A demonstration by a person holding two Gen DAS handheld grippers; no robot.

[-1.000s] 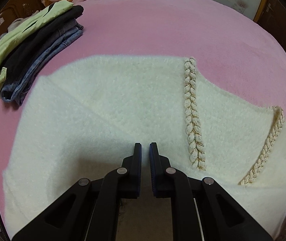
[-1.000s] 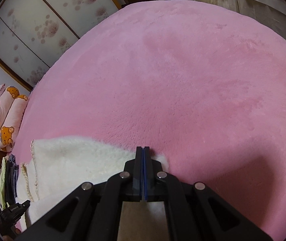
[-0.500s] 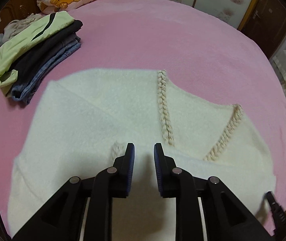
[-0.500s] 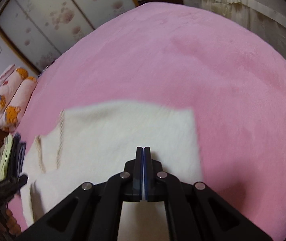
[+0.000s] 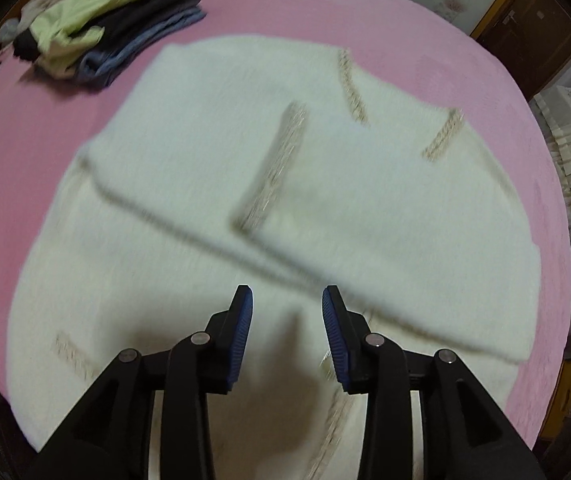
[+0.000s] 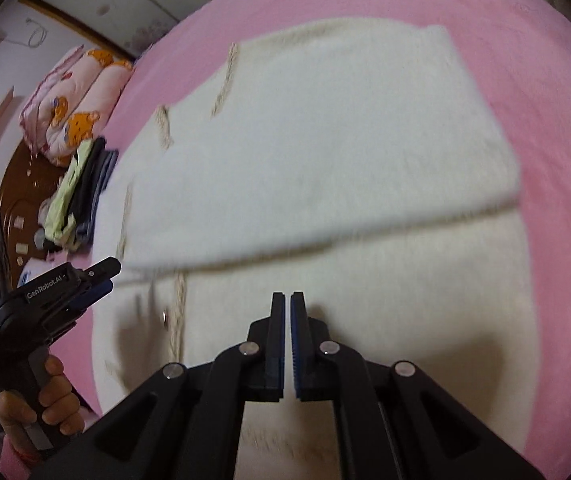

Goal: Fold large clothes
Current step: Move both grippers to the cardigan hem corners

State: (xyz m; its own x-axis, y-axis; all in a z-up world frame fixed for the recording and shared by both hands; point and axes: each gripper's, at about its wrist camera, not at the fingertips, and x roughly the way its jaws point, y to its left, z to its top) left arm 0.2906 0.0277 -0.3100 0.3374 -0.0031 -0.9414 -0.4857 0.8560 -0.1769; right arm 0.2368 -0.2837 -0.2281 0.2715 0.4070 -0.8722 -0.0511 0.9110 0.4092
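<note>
Cream fleece garment (image 5: 213,184) now lies folded over itself on the pink bed (image 5: 65,120), just beside the folded clothes stack (image 5: 109,28). A second ago both grippers pinched its hem. Left gripper (image 5: 285,312) is opening, nothing between the pads; right gripper (image 6: 287,312) pressed together, empty. Fold laid; next fold pending.

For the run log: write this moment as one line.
stage: fold laid | cream sweater: folded on pink bed | left gripper: opening, nothing between | right gripper: shut, empty | clothes stack: beside sweater
</note>
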